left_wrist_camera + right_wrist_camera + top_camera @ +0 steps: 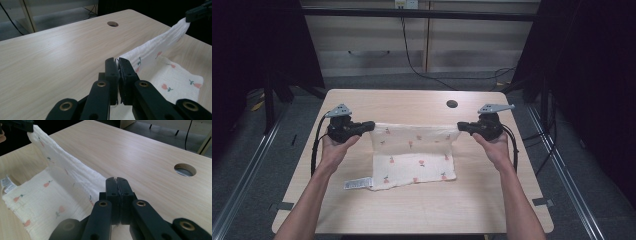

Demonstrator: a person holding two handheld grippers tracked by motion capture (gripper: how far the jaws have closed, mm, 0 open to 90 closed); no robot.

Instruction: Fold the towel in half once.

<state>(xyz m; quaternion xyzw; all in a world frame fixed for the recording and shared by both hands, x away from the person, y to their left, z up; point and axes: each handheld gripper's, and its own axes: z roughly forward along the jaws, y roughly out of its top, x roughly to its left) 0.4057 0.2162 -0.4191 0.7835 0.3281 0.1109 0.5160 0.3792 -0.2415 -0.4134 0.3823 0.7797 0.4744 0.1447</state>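
Observation:
A white cloth (pixel 414 155) printed with small red flowers lies on the wooden table (pixel 412 102), its far edge lifted and stretched between both grippers. My left gripper (pixel 371 125) is shut on the cloth's far left corner; the cloth (pixel 150 48) runs from its closed jaws toward the other gripper (pixel 198 12). My right gripper (pixel 459 127) is shut on the far right corner, with the cloth (pixel 62 175) stretching away to the left gripper (pixel 18 125). The near half of the cloth rests flat, and a white care label (pixel 357 184) sticks out at its near left corner.
A round cable hole (pixel 452 104) sits in the table top near the far right. Beyond the table stands a pale cabinet (pixel 422 45) with a black cable hanging down. Dark curtains flank both sides. Bare table surface lies in front of the cloth.

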